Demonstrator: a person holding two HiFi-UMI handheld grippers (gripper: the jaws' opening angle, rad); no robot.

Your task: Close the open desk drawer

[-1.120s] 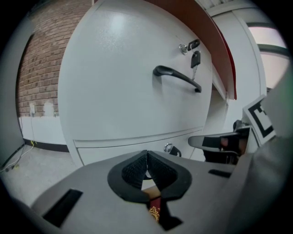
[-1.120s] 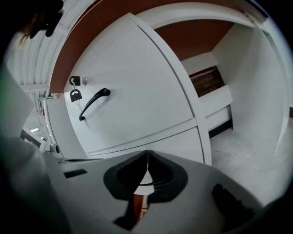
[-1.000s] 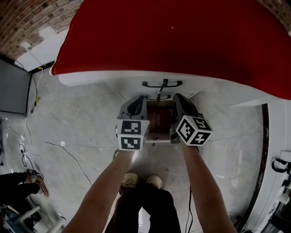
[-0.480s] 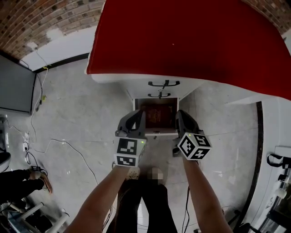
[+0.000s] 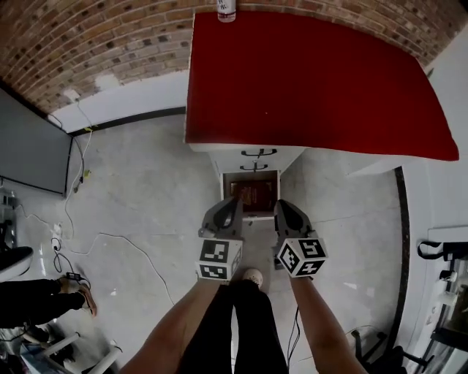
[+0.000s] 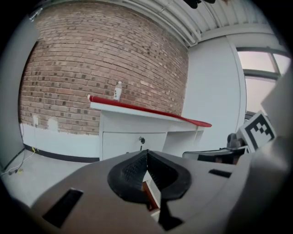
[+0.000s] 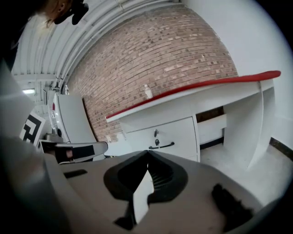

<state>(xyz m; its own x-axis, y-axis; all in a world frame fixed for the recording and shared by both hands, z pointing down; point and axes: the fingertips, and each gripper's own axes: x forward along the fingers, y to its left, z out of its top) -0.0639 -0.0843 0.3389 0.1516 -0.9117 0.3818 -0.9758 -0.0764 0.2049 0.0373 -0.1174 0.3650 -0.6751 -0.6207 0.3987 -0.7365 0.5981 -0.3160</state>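
- My left tool point(image 5: 229, 207) is clenched — in the left gripper view its two dark pads point(image 6: 131, 168) meet at the tips with nothing gripped between them.
- My right tool point(image 5: 282, 210) is clenched the same way: in the right gripper view its tips are together and empty.
- The open drawer point(image 5: 252, 216) is the lower one in the white pedestal under the red tabletop point(image 5: 307, 80). It stands pulled out toward me over the grey floor point(image 5: 146, 190), with a flat reddish-brown thing point(image 5: 251, 193) lying inside.
- Both tools are at the drawer's front edge, the left tool by its left corner and the right tool by its right corner. From the head view I cannot tell whether either one touches it.
- Above it, the upper drawer front point(image 5: 257, 156) is flush with the pedestal and shows its black handle.
- A small bottle point(image 5: 227, 7) stands at the tabletop's far edge, by the brick wall point(image 5: 110, 36).
- Cables point(image 5: 110, 237) trail across the floor on my left.
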